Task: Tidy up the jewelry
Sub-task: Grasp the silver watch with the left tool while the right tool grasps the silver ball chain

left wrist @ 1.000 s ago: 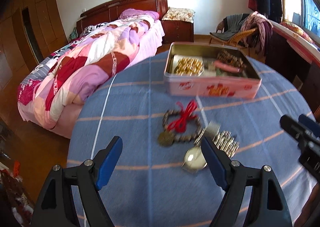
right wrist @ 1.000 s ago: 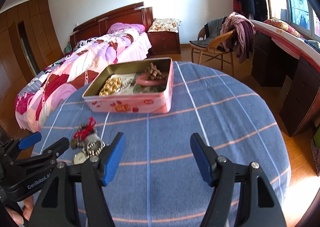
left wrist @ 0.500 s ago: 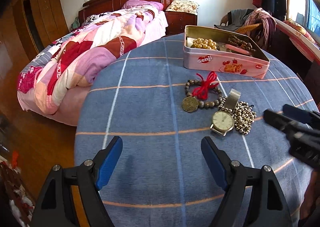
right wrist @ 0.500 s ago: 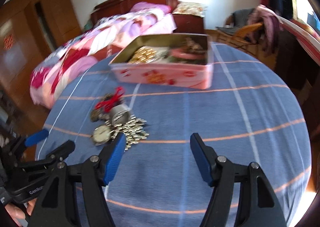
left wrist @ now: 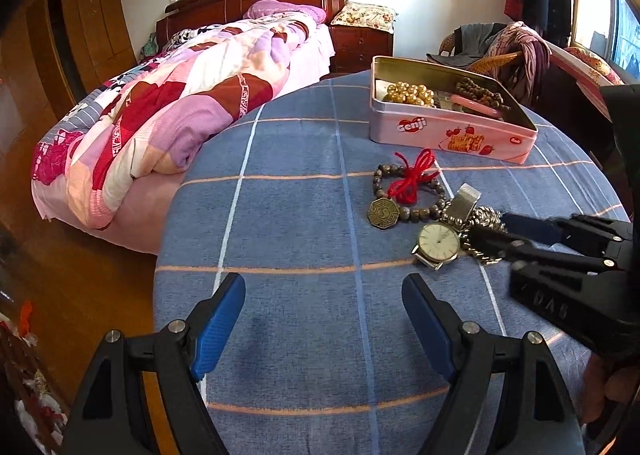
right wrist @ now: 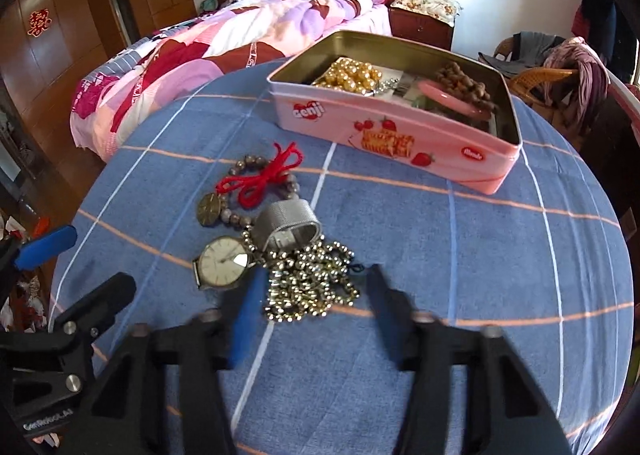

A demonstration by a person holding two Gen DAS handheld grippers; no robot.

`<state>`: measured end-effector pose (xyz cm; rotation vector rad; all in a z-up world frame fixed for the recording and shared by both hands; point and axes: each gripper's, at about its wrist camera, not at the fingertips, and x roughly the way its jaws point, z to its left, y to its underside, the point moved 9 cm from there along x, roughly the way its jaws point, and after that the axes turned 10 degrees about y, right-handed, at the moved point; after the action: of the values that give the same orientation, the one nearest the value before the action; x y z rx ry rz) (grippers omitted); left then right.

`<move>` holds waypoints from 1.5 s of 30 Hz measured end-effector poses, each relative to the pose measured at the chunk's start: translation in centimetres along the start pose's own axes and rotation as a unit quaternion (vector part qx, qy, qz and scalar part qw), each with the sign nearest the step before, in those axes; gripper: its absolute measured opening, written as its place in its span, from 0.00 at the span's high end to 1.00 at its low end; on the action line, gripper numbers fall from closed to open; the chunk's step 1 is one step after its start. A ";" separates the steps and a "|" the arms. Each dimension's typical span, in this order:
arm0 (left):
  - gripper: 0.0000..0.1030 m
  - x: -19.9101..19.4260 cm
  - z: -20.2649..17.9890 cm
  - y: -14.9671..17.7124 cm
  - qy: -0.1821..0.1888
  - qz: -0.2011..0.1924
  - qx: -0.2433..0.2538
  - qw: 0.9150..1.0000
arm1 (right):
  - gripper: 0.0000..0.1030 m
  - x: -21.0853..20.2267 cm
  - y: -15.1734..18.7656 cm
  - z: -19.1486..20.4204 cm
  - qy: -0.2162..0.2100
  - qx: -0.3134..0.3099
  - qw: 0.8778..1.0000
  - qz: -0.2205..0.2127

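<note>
Jewelry heap on the checked cloth

Bead chain [right wrist: 310, 283] lies between the closing, motion-blurred right gripper [right wrist: 308, 297] fingers; contact unclear. Watch [right wrist: 222, 267] and mesh strap [right wrist: 288, 225] adjoin it. Left gripper [left wrist: 324, 323] gapes, empty. Pink tin [right wrist: 400, 135] behind

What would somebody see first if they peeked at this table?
Probably the pink tin at the far side of the blue checked tablecloth, open, with gold beads inside. In front of it lies a little heap: a bead bracelet with a red cord, a watch and a shiny silver chain. The right hand-held gripper has just been closing its jaws around that chain.
</note>
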<state>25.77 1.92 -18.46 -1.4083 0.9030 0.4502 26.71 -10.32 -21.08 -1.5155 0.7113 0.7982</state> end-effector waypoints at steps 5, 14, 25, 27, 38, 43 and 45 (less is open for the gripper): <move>0.22 0.5 -0.7 -0.1 0.017 0.004 0.003 1.000 | 0.87 -0.4 0.2 -1.6 0.010 0.014 1.000 0.004; 0.22 1.8 -3.7 -1.8 0.080 0.005 0.019 0.997 | 0.92 -3.6 -1.7 -5.9 0.032 0.091 0.994 -0.053; 0.22 5.9 -7.0 -2.7 0.091 0.041 0.074 0.992 | 0.85 -2.1 -1.4 -7.2 0.008 0.111 0.993 -0.031; 0.24 6.3 -7.2 -2.4 0.092 0.052 0.075 0.992 | 0.74 -1.9 -1.1 -7.9 0.008 0.125 0.992 -0.026; 0.68 5.5 -7.7 -2.6 0.119 0.044 0.077 0.989 | 0.50 -1.5 -0.9 -7.9 0.011 0.123 0.992 -0.018; 0.69 4.1 -6.5 -2.0 0.131 0.030 0.042 0.990 | 0.43 -0.3 -0.9 -5.5 0.015 0.077 0.997 -0.008; 0.69 3.5 -5.9 -1.9 0.130 0.022 0.034 0.991 | 0.40 0.3 -0.6 -5.0 0.035 0.054 0.998 -0.005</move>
<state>27.73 -4.87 -19.35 -1.4064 1.1514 0.2681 27.82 -15.20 -20.76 -1.4536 0.7869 0.6906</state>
